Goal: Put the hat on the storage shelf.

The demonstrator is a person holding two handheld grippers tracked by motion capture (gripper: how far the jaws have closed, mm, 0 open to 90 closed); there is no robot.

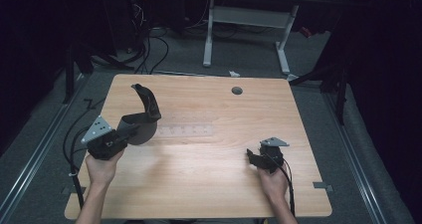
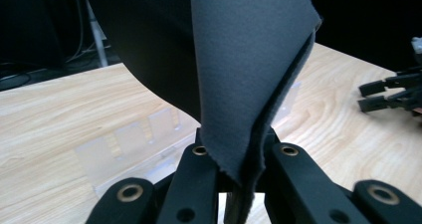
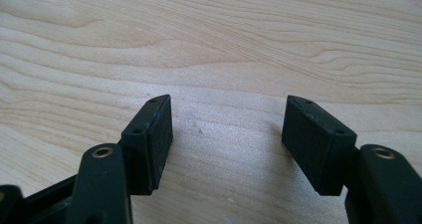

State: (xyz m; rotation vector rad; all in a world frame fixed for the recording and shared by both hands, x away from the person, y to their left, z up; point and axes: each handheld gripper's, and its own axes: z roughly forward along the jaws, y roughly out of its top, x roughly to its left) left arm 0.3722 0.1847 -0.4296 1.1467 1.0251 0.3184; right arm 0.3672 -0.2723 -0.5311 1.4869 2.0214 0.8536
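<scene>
A light wooden desk is seen from above, with a person's forearms entering from its near edge. The left hand-held gripper sits at the near left of the desk, its jaws closed on a fold of dark grey cloth. The cloth rises from the jaws, bulges into a rounded mass and ends in a narrow strip curling up toward the far side. In the left gripper view the cloth stands upright between the jaws as a doubled layer with a raw lower edge, pinched at the left hand-held gripper.

A clear plastic strip lies flat on the desk just right of the cloth; in the left gripper view it shows a row of rectangular divisions.

The right hand-held gripper rests at the near right, well apart from the cloth, its jaws pointing left. In the right gripper view the right hand-held gripper has its jaws spread wide over bare wood, with nothing between its ribbed pads.

A round cable hole lies near the far edge of the desk. Beyond it, a white-legged table stands on grey floor.
</scene>
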